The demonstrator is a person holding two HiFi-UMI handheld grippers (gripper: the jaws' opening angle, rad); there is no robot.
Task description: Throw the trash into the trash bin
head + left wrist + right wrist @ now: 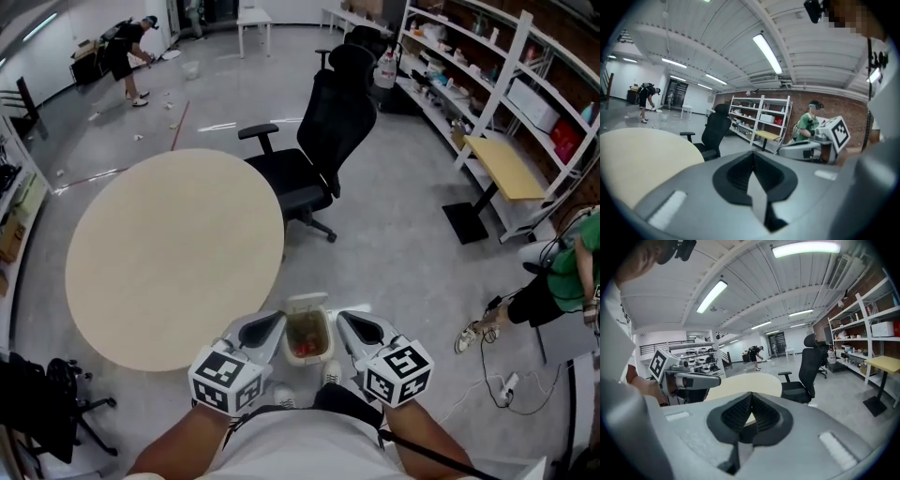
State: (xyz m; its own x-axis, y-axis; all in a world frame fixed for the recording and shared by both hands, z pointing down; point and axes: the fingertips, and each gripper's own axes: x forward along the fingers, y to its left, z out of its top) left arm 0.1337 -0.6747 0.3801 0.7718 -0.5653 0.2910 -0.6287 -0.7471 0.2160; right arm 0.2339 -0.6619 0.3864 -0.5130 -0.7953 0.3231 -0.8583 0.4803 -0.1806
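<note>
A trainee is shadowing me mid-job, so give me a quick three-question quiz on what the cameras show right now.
1. True or false: trash lies on the round table.
2. Where does the trash bin stand? A) on the table B) on the floor, between the left tool and the right tool C) hung on a wall
3. Fill in: both tools' jaws are ____.
Key: 1 false; 2 B; 3 shut, with nothing between them.
</note>
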